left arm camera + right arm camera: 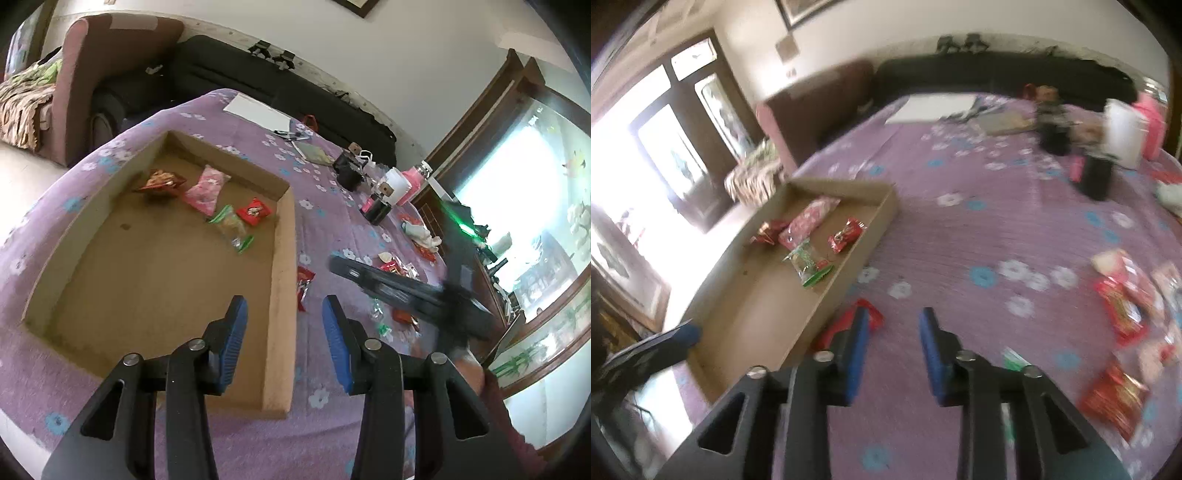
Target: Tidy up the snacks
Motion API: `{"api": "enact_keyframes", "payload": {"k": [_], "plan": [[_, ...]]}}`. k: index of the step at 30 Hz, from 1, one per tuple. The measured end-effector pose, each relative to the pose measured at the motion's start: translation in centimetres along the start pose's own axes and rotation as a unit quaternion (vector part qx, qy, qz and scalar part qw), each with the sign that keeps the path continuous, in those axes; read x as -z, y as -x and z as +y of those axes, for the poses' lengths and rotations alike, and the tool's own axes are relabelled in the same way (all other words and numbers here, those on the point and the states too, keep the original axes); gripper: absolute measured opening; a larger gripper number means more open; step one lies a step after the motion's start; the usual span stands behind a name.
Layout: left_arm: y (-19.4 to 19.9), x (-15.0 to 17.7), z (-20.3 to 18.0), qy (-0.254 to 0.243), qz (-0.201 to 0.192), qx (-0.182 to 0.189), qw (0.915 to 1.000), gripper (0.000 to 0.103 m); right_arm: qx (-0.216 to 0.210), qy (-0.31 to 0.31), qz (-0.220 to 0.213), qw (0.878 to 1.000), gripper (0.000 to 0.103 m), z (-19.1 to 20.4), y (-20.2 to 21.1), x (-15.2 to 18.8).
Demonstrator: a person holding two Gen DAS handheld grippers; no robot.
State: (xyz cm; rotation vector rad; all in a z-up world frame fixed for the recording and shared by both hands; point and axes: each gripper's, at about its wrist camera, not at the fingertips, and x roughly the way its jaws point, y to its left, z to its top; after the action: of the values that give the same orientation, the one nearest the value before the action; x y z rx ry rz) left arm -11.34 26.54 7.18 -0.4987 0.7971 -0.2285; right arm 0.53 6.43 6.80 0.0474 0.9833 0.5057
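Note:
A shallow cardboard tray (282,258) lies on the purple flowered cloth; it also shows in the right wrist view (827,291). In it lie a pink packet (205,190), a small red packet (254,211), a green-edged clear packet (232,227) and a dark red packet (160,181). My left gripper (284,310) is open and empty above the tray's right wall. A red snack (304,284) lies just outside that wall. My right gripper (894,321) is open and empty over the cloth, next to that red snack (866,314). Several red packets (1123,310) lie at the right.
Black holders (349,168), a white cup (397,186) and a pink jar (415,177) stand at the table's far side. White paper (258,109) and pens lie at the back. The right gripper's body (399,291) crosses the loose snacks. A sofa stands behind.

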Motion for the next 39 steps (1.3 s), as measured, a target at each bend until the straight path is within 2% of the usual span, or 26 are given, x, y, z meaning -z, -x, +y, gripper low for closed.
{"api": "enact_keyframes", "payload": {"k": [5,9,11,13,15,19,20,22,23,26,28,32,34,36,39], "plan": [[0.6,0.4,1.4,0.007,0.0,-0.003,1.0,0.041,0.014,0.02,0.036,0.999,0.026,2.0,-4.3,-0.9],[0.4,0.7,1.7,0.012,0.005,0.003,0.9999,0.042,0.037,0.073,0.066,0.994,0.026,3.5,-6.1,-0.3],[0.3,0.8,1.6,0.012,0.006,0.006,0.9999,0.042,0.053,0.105,0.067,0.991,0.025,4.3,-5.9,0.4],[0.2,0.8,1.4,0.009,0.006,0.007,0.9999,0.042,0.061,0.139,0.078,0.985,0.019,4.8,-4.9,1.7],[0.3,0.9,1.1,0.005,0.005,0.009,0.9999,0.042,0.076,0.162,0.084,0.98,0.017,4.8,-3.9,2.9],[0.4,1.4,-0.6,-0.024,0.005,0.018,0.9995,0.042,0.099,0.168,0.1,0.976,0.017,3.3,-1.3,5.4],[0.3,1.5,-1.2,-0.034,0.007,0.019,0.9992,0.042,0.093,0.158,0.097,0.978,0.019,2.6,-0.7,5.4],[0.0,1.8,-2.3,-0.051,0.013,0.019,0.9984,0.042,0.053,0.101,0.063,0.991,0.02,-0.2,2.2,4.8],[-0.4,2.0,-3.1,-0.063,0.02,0.02,0.9976,0.042,0.046,0.061,0.043,0.996,0.025,-2.0,3.7,4.3],[-1.6,2.6,-4.6,-0.076,0.038,0.027,0.996,0.042,0.067,0.001,0.002,0.998,0.032,-5.7,6.1,4.0],[-2.2,3.0,-5.6,-0.083,0.047,0.029,0.995,0.042,0.075,-0.013,0.008,0.997,0.032,-6.8,5.7,4.1],[-3.7,3.9,-7.4,-0.088,0.072,0.037,0.9928,0.042,0.098,-0.002,0.014,0.995,0.034,-6.6,3.4,4.6],[-3.7,4.3,-8.1,-0.099,0.073,0.036,0.9918,0.042,0.106,0.01,0.012,0.994,0.035,-5.7,2.4,4.9],[-3.1,4.2,-8.1,-0.097,0.063,0.03,0.9928,0.042,0.094,0.012,-0.006,0.995,0.035,-4.9,2.3,5.0],[-1.9,3.3,-6.7,-0.068,0.041,0.023,0.9966,0.042,0.034,0.039,-0.024,0.998,0.035,-2.2,2.6,5.2]]}}
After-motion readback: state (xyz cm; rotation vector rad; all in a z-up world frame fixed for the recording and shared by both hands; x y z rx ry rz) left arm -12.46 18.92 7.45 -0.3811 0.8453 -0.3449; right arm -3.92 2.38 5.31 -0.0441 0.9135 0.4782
